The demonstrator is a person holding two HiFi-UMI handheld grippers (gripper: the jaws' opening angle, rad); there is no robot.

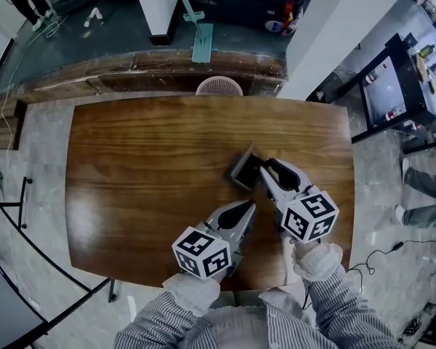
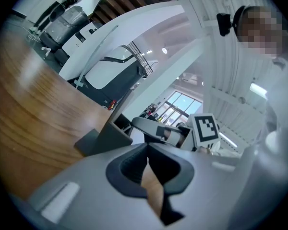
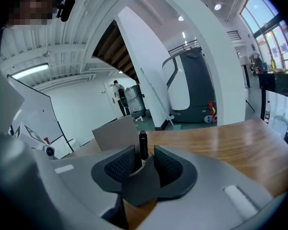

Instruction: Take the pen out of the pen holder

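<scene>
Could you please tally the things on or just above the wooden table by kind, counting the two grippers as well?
Grippers: 2 (left gripper, right gripper)
Pen holder: 1
Pen: 1
Total: 4

The table is showing varnished wood, and its glossy top is catching a pale sheen towards eight o'clock. The pen holder, at about three o'clock from the table's middle, is looking matt grey and smooth. The pen is gleaming glossy black. The left gripper and right gripper are showing smooth grey plastic shells, with dark, finely ribbed pads. White cloth gloves are looking soft and matt.
</scene>
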